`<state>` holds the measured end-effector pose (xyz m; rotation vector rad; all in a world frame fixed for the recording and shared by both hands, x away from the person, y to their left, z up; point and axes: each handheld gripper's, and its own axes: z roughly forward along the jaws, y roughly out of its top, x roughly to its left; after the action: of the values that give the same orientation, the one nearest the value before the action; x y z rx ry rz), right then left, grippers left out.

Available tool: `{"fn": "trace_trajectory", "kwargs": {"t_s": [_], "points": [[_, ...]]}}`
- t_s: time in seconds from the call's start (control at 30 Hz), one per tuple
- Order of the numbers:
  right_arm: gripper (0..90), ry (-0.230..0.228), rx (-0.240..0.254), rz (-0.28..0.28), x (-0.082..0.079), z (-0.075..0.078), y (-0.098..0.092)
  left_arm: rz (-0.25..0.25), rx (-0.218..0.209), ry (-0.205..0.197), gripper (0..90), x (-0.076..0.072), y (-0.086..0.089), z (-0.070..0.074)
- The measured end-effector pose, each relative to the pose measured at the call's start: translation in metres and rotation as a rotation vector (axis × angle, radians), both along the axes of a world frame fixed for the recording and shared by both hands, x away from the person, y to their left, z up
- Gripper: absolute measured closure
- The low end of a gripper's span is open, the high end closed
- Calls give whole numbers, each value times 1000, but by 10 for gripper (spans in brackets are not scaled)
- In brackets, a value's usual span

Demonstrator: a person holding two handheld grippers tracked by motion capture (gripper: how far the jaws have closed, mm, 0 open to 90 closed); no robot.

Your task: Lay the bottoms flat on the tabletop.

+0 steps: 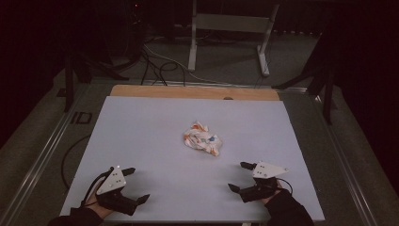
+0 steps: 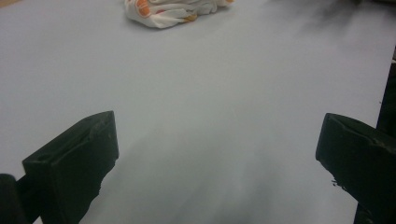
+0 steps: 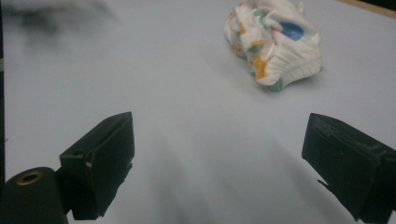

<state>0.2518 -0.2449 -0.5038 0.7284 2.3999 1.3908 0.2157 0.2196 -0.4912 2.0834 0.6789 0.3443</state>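
Observation:
A crumpled white cloth (image 1: 202, 139) with orange, green and blue spots lies bunched near the middle of the pale blue-grey table top (image 1: 141, 136). My left gripper (image 1: 135, 184) rests at the near left of the table, its black jaws spread wide with nothing between them. My right gripper (image 1: 239, 176) sits at the near right, also open and empty. In the left gripper view the cloth (image 2: 173, 11) is far off at the top edge. It lies ahead and to the right, the cloth (image 3: 273, 44), in the right gripper view.
A wooden strip (image 1: 193, 92) runs along the table's far edge. Beyond it stand a white metal frame (image 1: 230, 33) and loose cables (image 1: 155, 63) on the dark floor. A metal rail (image 1: 37, 155) runs along the table's left side.

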Motion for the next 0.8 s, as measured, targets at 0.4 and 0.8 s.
{"fn": "trace_trajectory", "kwargs": {"t_s": [0.4, 0.8], "points": [[93, 12, -39, 33, -1, -2, 5, -28, -6, 14, 1, 0, -2, 0], [93, 25, -55, 57, -5, 4, 10, -66, -16, 18, 1, -2, -7, 3]]}}
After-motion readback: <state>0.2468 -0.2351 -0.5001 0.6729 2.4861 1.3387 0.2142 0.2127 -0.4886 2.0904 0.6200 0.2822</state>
